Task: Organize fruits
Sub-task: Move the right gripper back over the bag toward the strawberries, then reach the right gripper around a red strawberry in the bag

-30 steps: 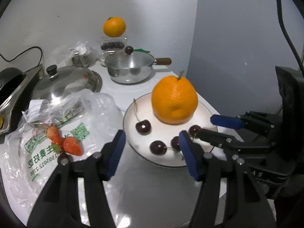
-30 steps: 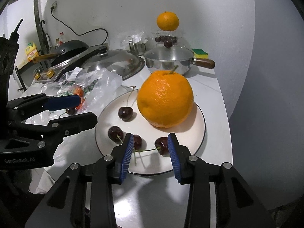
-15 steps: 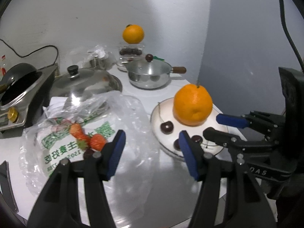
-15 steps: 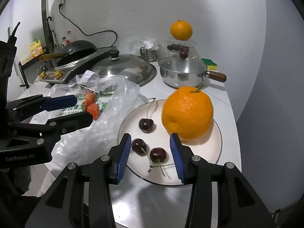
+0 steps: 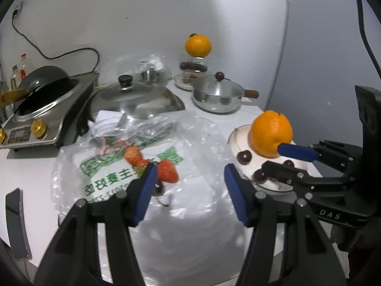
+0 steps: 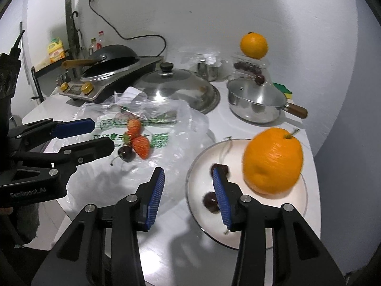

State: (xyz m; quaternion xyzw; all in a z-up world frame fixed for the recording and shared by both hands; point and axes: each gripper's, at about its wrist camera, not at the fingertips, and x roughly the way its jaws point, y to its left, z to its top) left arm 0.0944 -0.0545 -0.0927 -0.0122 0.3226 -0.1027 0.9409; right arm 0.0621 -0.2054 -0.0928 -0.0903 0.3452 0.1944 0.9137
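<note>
Jaws wide and empty on both; lower left gripper point(image 5: 190, 178) straight over the strawberry point(image 5: 167, 170), pinch gently, avoid snagging bag point(image 5: 204, 143)

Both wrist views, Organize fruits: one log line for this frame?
left gripper: open, empty | right gripper: open, empty | red strawberries: on clear plastic bag | large orange: on white round plate

Dim, cool indoor light falls from above, throwing soft shadows and pale glare on the white counter point(image 6: 166, 245) and the steel lid point(image 6: 177, 88), while fisheye bending darkens the corners and blur smears the near orange point(image 6: 272, 160) and plastic bag point(image 5: 190, 233).
</note>
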